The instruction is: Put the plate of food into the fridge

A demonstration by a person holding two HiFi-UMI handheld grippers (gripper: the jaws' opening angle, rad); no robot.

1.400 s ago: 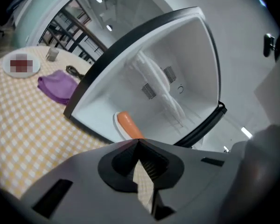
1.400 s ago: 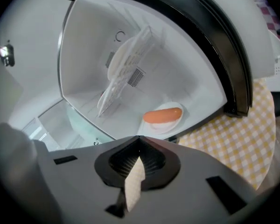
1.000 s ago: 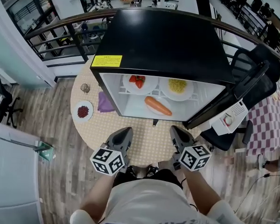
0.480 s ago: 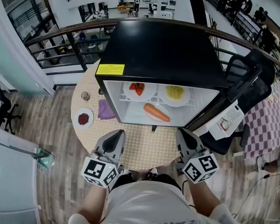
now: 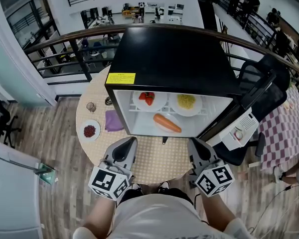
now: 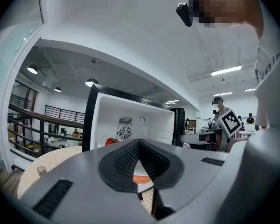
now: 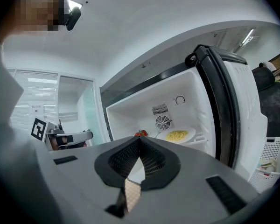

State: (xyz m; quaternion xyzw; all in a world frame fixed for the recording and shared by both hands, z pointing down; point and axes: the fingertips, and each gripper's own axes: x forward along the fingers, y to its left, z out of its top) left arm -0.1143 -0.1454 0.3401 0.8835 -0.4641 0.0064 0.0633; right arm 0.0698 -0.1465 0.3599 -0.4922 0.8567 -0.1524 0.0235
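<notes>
The black fridge (image 5: pixel 174 54) stands open on the round table (image 5: pixel 159 158), its door (image 5: pixel 251 101) swung out to the right. Inside, a plate of red food (image 5: pixel 148 99) and a plate of yellow food (image 5: pixel 186 102) sit on the shelf, with a carrot (image 5: pixel 165 123) on a plate below. A small plate of red beans (image 5: pixel 90 131) lies on the table left of the fridge. My left gripper (image 5: pixel 130 142) and right gripper (image 5: pixel 194 144) hover side by side at the table's near edge, facing the fridge. Both are shut and hold nothing.
A purple cloth (image 5: pixel 113 119) and a small glass (image 5: pixel 91 106) lie beside the bean plate. A black office chair (image 5: pixel 269 83) and a white basket (image 5: pixel 241 128) stand right of the door. A curved railing (image 5: pixel 65 39) runs behind the table.
Both grippers have risen toward the head camera and now look larger. They have stayed shut and empty. Nothing on the table or in the fridge has moved.
</notes>
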